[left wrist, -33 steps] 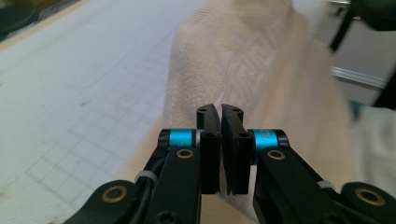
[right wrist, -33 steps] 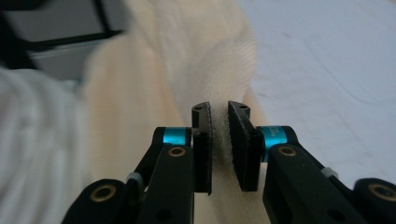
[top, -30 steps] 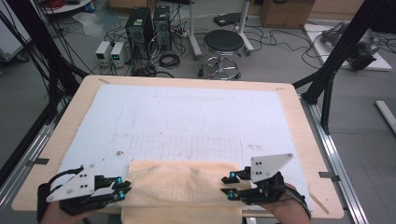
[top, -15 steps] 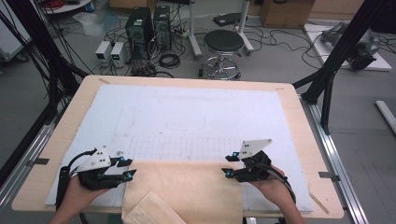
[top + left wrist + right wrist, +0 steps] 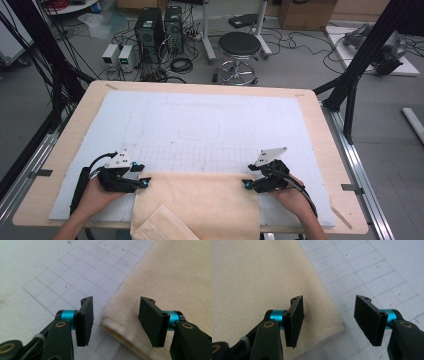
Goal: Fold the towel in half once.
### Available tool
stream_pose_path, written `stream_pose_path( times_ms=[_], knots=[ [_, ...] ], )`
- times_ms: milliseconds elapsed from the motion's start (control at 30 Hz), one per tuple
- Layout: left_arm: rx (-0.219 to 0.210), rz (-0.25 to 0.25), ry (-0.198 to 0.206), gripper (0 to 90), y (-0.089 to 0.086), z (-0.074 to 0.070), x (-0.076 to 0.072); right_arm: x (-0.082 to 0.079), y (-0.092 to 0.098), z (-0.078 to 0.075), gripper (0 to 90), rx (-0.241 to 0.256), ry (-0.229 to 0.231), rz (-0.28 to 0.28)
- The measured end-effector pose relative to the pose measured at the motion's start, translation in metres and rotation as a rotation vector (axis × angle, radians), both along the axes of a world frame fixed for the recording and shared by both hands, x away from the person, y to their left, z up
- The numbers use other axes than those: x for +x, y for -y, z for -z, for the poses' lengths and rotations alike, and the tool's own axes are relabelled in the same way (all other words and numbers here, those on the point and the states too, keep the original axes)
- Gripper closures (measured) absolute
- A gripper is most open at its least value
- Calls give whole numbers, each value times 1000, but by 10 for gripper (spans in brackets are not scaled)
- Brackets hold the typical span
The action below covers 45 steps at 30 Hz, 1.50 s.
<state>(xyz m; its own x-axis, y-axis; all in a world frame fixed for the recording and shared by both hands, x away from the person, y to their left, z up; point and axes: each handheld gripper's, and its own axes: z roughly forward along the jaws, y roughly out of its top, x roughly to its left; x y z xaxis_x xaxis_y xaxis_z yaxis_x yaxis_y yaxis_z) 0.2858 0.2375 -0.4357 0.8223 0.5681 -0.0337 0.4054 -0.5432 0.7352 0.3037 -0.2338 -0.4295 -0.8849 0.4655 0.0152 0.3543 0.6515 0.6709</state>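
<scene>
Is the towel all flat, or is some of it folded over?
Mostly flat. The towel lies spread on the mat, but its near left corner is folded over on top. Both grippers are open at its far corners.

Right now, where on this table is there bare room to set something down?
The far half of the white mat is free, from the drawn grid up to the table's far edge. The near edge is crowded: the beige towel lies between the left hand-held gripper and right hand-held gripper.
</scene>
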Motion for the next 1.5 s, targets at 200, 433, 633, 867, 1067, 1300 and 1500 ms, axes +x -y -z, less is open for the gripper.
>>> stream_pose_path(
  times_ms=[200,433,633,867,1067,1300,1500],
  knots=[
    [-46,14,-58,583,-3,3,2,5,3,7,503,45,-67,-13],
    [-46,26,-68,806,1,1,-1,1,0,5,813,65,-116,-78],
    [-54,-34,-4,832,3,-12,6,3,-1,-9,832,52,-68,-64],
    [-70,-183,83,834,12,-49,68,50,-7,-46,834,0,42,30],
    [-11,-283,127,835,25,-81,128,114,-9,-71,836,3,82,139],
    [-2,-329,147,775,28,-98,162,159,-9,-98,713,26,108,216],
    [-33,-271,98,646,17,-78,148,151,-2,-79,573,11,85,215]
  ],
)
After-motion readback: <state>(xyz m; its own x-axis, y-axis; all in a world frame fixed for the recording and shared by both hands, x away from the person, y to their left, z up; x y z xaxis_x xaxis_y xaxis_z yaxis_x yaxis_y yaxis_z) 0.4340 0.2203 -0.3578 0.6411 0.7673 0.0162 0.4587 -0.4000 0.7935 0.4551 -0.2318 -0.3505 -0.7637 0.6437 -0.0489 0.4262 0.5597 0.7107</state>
